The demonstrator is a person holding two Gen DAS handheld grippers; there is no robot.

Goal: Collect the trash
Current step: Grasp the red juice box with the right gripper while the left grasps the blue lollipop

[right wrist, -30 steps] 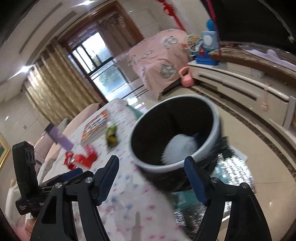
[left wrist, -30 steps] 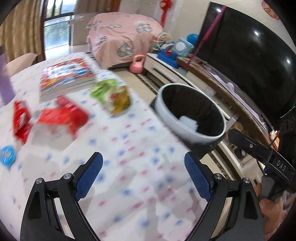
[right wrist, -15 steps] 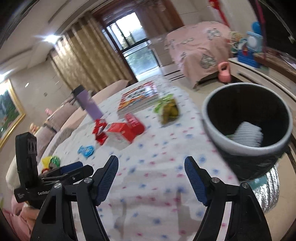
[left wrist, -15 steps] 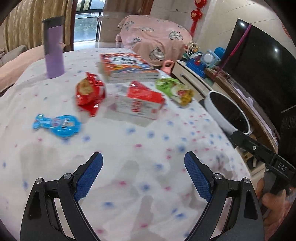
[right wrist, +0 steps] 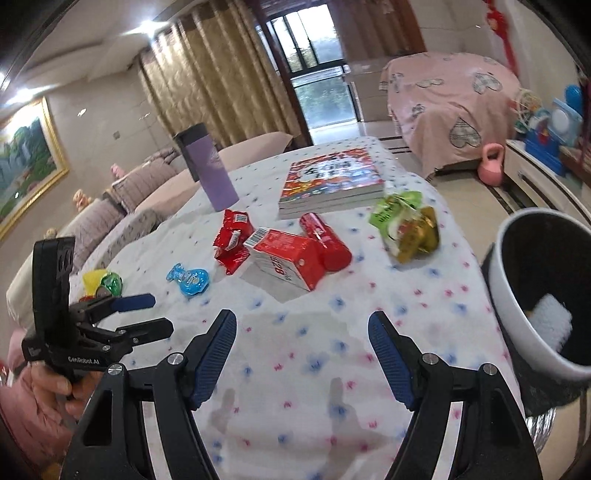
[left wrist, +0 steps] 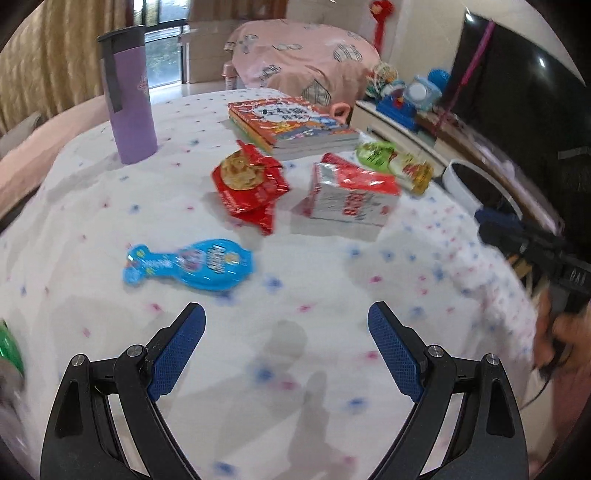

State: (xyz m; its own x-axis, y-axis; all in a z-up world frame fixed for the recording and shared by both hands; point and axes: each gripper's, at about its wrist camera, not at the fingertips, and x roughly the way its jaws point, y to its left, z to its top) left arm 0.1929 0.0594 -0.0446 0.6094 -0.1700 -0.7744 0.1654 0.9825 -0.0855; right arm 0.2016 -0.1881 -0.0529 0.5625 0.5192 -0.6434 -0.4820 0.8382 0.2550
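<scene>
Left wrist view — I see my left tongs point(left wrist: 286, 325) spread wide and empty above the tablecloth point(left wrist: 332, 295); right tongs point(right wrist: 303, 328) also gape empty, wrappers point(right wrist: 231, 242) ahead.

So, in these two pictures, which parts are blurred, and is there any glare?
Left wrist view: the right hand and edge areas are smeared, the blue wrapper slightly soft. Right wrist view: mostly sharp; ceiling lights glare at top left, the window is bright.

Dotted tablecloth point(left wrist: 110, 206) under wrappers point(left wrist: 249, 182), books point(left wrist: 291, 123)
</scene>
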